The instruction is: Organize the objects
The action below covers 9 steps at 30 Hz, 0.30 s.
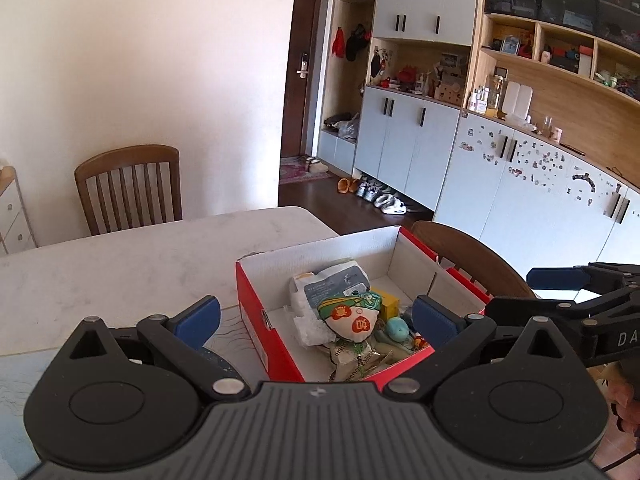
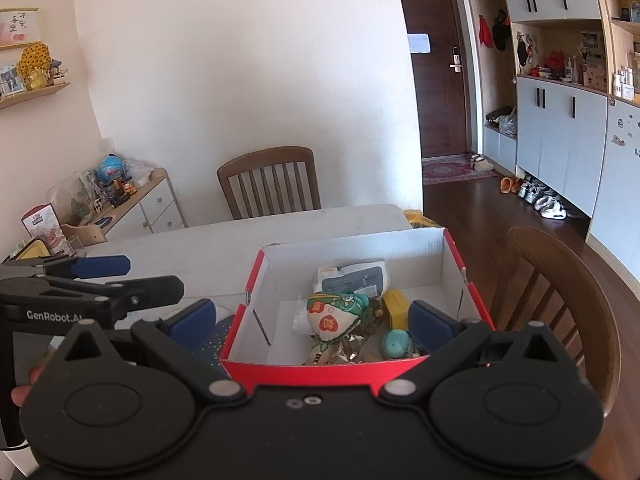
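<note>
Left gripper (image 1: 316,316) fingers apart, hovering over red box (image 1: 280,356); right gripper (image 2: 312,318) likewise; framed picture (image 2: 18,28) visible right view only.

A white marble-look table (image 1: 132,256) fills the near ground. A wooden slat-back chair (image 1: 130,190) stands at its far side against the wall; another chair (image 2: 560,304) sits at the right. A dark door (image 2: 434,60) stands far off, with shoes (image 2: 538,198) lined below the grey cabinets (image 1: 408,148).
</note>
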Available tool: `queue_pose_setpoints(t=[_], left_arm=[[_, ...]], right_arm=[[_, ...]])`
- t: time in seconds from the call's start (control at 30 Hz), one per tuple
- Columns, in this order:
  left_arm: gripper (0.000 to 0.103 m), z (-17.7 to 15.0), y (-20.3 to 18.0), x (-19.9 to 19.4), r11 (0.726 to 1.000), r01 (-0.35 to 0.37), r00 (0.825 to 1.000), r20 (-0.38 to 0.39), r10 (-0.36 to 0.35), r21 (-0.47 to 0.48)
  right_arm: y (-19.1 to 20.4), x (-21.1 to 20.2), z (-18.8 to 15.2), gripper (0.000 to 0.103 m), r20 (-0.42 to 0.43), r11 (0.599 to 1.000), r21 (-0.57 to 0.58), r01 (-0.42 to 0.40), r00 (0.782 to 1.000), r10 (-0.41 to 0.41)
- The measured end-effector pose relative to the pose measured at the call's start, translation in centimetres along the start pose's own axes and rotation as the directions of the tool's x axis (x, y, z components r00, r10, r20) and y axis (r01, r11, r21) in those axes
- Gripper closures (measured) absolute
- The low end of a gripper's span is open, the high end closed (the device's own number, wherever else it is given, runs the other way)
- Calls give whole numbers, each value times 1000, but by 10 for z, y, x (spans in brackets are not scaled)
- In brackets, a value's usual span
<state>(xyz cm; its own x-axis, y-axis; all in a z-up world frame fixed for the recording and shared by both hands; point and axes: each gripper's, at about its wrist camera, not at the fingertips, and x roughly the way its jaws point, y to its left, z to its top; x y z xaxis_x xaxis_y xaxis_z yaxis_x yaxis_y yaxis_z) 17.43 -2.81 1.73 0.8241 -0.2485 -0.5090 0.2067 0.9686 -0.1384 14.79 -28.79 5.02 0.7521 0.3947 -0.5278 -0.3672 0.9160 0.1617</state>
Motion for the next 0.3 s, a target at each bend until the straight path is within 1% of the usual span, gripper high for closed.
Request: queue_pose_setpoints(t=[0.3], left_arm=[[0,1,9,3,1000,18,1000,-4,-18,-9]], right_arm=[[3,5,0,1,-13,1000,5,9,1000,-9]])
